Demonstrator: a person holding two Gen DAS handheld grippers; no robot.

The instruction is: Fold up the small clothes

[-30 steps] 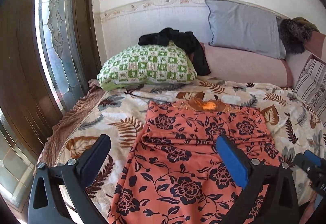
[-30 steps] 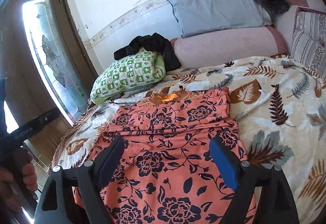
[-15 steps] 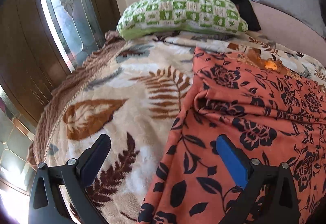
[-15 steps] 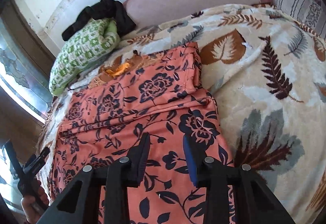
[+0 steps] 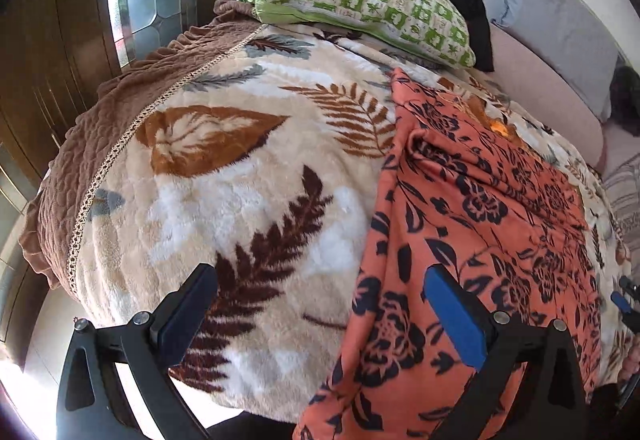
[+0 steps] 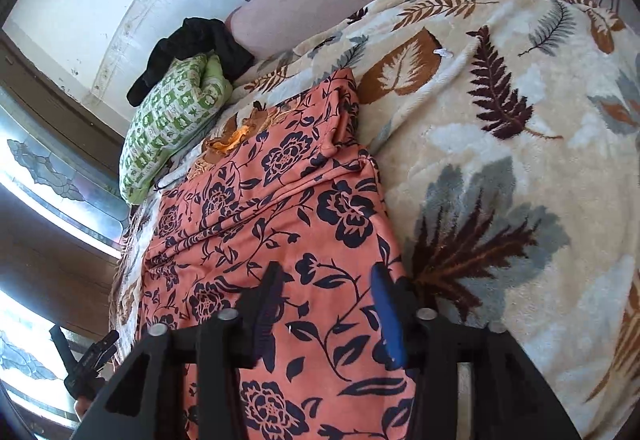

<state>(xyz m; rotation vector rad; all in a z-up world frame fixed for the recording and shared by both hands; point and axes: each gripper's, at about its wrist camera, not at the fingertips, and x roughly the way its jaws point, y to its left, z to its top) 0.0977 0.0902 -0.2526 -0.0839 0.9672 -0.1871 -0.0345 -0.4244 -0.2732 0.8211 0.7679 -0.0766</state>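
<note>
1. The orange flowered garment (image 5: 480, 207) lay flat on the leaf-patterned blanket (image 5: 240, 167) covering the bed.
2. Its long axis ran from the near bed edge toward the pillows; the neck opening pointed away, toward the green checked pillow (image 5: 368, 3), and the near hem hung over the bed edge.
3. A crosswise crease sat below the neck end.
4. The left gripper (image 5: 324, 316) stood with jaws wide apart, straddling the garment's left edge, holding nothing.
5. The right gripper (image 6: 326, 304) had jaws part open above the garment's right edge; nothing was gripped.
6. A black garment (image 6: 192, 47) lay on the green pillow.
</note>
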